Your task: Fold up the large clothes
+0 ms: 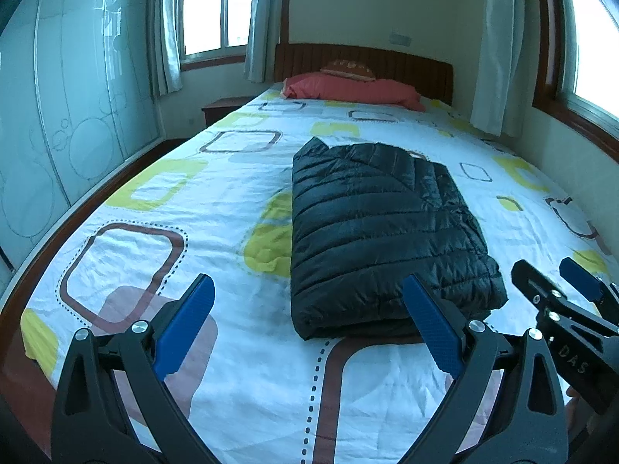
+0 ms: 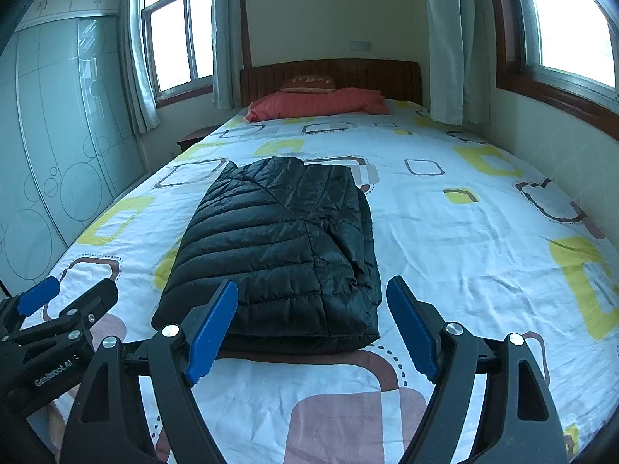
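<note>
Jacket: black quilted puffer jacket lies folded into a thick oblong bundle on the patterned bedsheet, toward the near end of the bed, long side running near to far.
Fold state: layers stacked, near edge doubled over and fairly square; the far end looks looser, with a collar or sleeve fold showing as an uneven ridge. No sleeve trails out that I can see.
Left gripper: fingers spread wide, nothing between them; it hangs over bare sheet just near and left of the bundle, its right pad close to the jacket's near corner. Contact cannot be told.
Right gripper: jaws also wide apart and empty, above the sheet at the bundle's near edge, not clamped on cloth.
Other things: red pillow far off by the wooden headboard, well apart from the jacket.
Progress: folding looks essentially finished for this garment.
Left to do: perhaps pressing flat or tidying the far end; otherwise nothing obvious. No other garment shows on the bed.
</note>
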The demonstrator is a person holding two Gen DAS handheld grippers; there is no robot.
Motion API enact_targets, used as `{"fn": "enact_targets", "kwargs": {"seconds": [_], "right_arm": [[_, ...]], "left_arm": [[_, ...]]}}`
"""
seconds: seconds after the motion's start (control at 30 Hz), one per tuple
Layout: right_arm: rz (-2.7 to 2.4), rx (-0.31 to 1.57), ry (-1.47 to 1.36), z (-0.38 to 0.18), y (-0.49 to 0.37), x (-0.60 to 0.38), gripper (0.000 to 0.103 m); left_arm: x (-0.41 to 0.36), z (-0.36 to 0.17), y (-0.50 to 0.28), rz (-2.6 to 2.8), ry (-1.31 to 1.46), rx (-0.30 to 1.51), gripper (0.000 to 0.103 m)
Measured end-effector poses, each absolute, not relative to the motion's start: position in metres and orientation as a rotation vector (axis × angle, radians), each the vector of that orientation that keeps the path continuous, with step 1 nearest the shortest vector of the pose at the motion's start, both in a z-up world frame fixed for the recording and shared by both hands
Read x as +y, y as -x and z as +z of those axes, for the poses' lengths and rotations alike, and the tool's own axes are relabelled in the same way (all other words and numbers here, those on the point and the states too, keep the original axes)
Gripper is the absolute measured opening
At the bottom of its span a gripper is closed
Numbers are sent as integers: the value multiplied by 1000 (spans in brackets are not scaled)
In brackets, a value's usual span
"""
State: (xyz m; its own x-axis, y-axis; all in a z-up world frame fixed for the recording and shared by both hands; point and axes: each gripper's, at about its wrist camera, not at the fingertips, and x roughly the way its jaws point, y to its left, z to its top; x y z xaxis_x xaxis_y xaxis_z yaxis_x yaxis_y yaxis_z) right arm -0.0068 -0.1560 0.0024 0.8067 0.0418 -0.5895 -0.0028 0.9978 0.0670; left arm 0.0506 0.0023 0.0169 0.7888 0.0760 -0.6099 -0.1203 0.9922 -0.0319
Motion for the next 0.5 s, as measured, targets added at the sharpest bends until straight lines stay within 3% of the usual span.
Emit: {"fn": "enact_targets", "kwargs": {"seconds": [0.5], "right_arm": [[25, 634, -65, 1, 9, -157, 78]], "left_arm": [[-3, 21, -45, 132, 66, 618, 101]]}}
